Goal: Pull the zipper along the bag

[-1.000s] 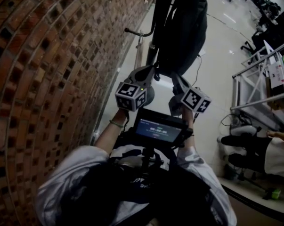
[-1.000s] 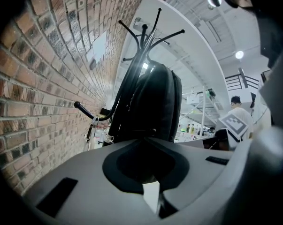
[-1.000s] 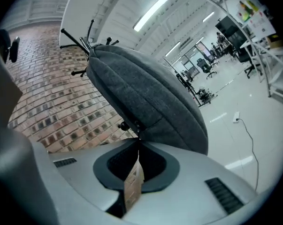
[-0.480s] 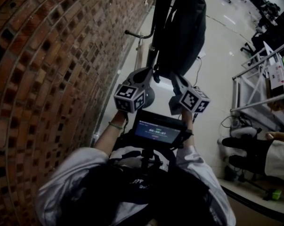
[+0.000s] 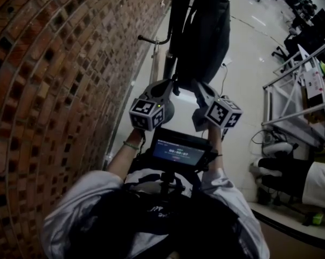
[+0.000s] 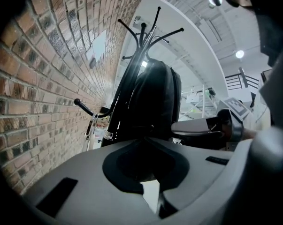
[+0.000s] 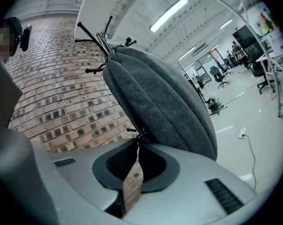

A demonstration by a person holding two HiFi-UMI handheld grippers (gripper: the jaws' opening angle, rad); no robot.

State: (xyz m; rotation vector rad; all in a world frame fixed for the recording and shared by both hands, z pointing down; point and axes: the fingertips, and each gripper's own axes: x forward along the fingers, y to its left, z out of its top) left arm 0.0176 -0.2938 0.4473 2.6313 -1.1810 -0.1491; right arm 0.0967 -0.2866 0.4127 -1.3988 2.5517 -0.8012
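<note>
Raised slightly, right gripper (image 7: 138, 144) fingers pinch the zipper pull (image 7: 137, 132); left gripper (image 6: 146, 139) fingers clamp the bag (image 6: 155, 97).

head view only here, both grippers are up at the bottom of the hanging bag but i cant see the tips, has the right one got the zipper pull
observer: Yes. In the right gripper view the right gripper has its fingers closed on the small zipper pull at the seam of the bag.
operator: and the left one
observer: The left gripper has its fingers meeting on dark fabric at the bag's lower edge. It looks pinched, though it is very dark there.
operator: whats the bag hanging from, top is cut off for me
observer: A black coat rack with prongs spreading out at its top, close beside the brick wall.
</note>
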